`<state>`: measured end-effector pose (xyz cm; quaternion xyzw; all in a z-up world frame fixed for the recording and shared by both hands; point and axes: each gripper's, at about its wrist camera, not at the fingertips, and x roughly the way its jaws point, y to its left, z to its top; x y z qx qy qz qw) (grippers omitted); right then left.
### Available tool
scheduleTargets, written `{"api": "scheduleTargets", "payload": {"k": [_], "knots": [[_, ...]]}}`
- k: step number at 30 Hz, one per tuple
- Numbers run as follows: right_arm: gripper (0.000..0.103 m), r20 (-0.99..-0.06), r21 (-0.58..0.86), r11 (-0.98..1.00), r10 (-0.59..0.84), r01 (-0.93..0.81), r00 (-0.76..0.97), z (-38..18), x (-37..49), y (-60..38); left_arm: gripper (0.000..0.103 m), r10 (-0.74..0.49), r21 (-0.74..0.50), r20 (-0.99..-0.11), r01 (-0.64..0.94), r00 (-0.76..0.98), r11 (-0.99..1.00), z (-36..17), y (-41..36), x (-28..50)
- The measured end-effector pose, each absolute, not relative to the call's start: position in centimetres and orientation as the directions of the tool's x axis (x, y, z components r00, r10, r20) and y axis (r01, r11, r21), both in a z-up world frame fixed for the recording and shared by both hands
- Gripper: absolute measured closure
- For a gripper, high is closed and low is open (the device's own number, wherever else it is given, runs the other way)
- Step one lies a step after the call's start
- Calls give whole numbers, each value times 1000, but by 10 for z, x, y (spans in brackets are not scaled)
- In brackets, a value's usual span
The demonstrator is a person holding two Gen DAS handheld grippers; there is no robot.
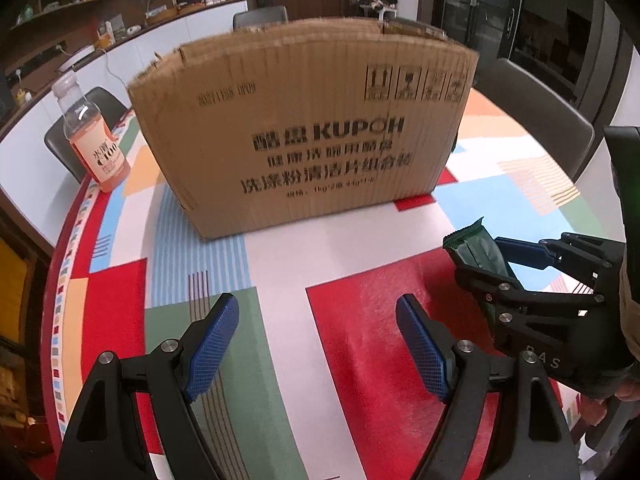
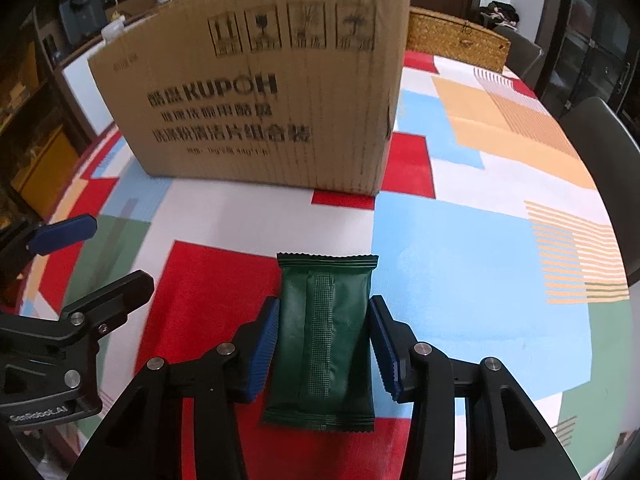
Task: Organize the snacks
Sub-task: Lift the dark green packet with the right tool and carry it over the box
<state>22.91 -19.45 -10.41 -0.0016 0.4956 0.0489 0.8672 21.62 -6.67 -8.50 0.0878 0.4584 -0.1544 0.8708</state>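
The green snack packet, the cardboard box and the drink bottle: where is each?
green snack packet [image 2: 320, 340], right wrist view, its centre seam.
cardboard box [image 1: 312, 136], left wrist view, its printed front.
drink bottle [image 1: 94, 140], left wrist view, its label.

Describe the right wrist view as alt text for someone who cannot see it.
A dark green snack packet sits clamped between the blue-padded fingers of the right gripper, above a colourful patterned tablecloth. A tall cardboard box stands behind it, and the left gripper shows at the left edge.
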Motion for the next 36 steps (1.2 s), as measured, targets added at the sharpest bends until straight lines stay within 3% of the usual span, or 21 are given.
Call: {"api": "scheduleTargets", "payload": {"k": [17, 36], "knots": [[57, -740, 74, 994, 108, -79, 664, -37, 210, -194, 22, -215, 38, -699, 335, 682, 941, -11, -56, 203], [57, -578, 68, 994, 110, -87, 808, 32, 236, -188, 15, -198, 66, -549, 278, 812, 958, 51, -41, 224]]}}
